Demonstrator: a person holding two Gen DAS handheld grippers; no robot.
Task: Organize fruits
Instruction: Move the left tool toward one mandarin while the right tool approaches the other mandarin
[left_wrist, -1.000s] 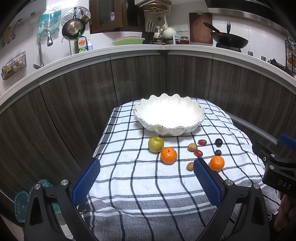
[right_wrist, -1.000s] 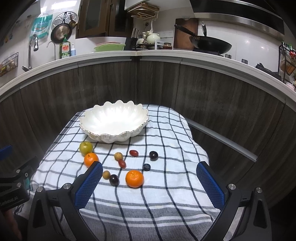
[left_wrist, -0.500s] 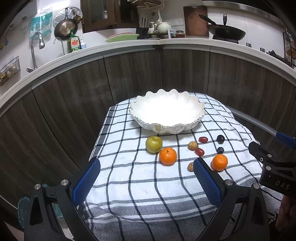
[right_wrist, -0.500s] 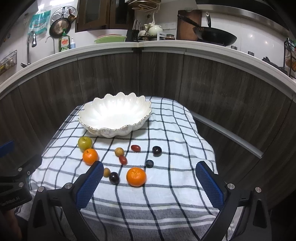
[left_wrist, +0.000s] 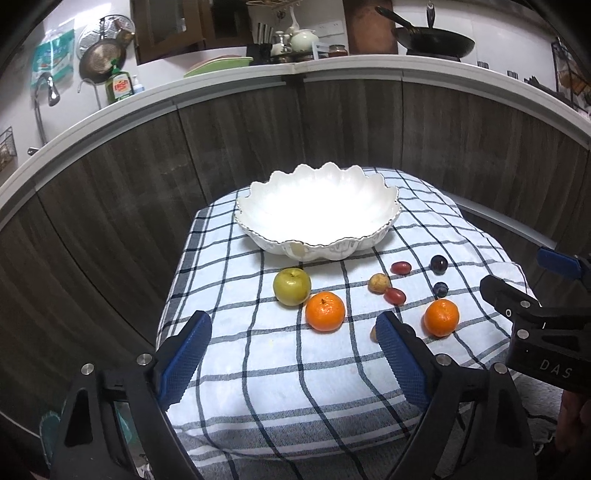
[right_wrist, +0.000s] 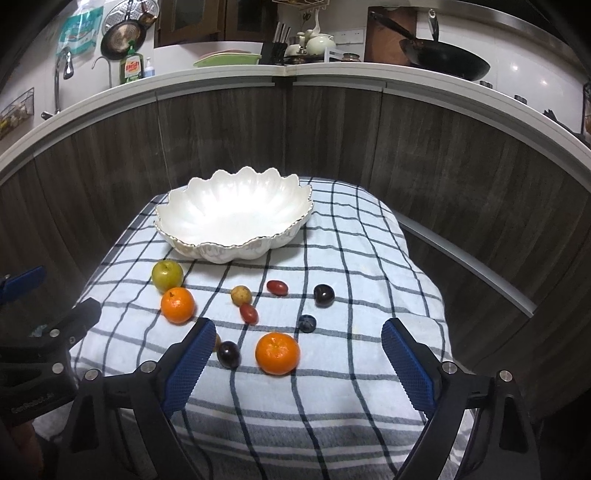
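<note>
Both the left gripper (left_wrist: 291, 354) and the right gripper (right_wrist: 299, 354) were seen open and empty, their jaws having just been closing slightly. The round orange tangerines (right_wrist: 277, 353) and small fruits were laid on the checked white cloth (right_wrist: 332, 387), before the empty scalloped white ceramic bowl (right_wrist: 236, 221).

light: dim kitchen, brightest over the table middle | glare: white bowl (left_wrist: 317, 206) inside blown out, detail lost | shadows: soft, short, beneath fruit on the checked cloth (right_wrist: 332, 258) | distortion: strong fisheye, counter edge (left_wrist: 369, 74) bowed, black vignette in corners | focus: centre sharp, edges softer, no motion blur
</note>
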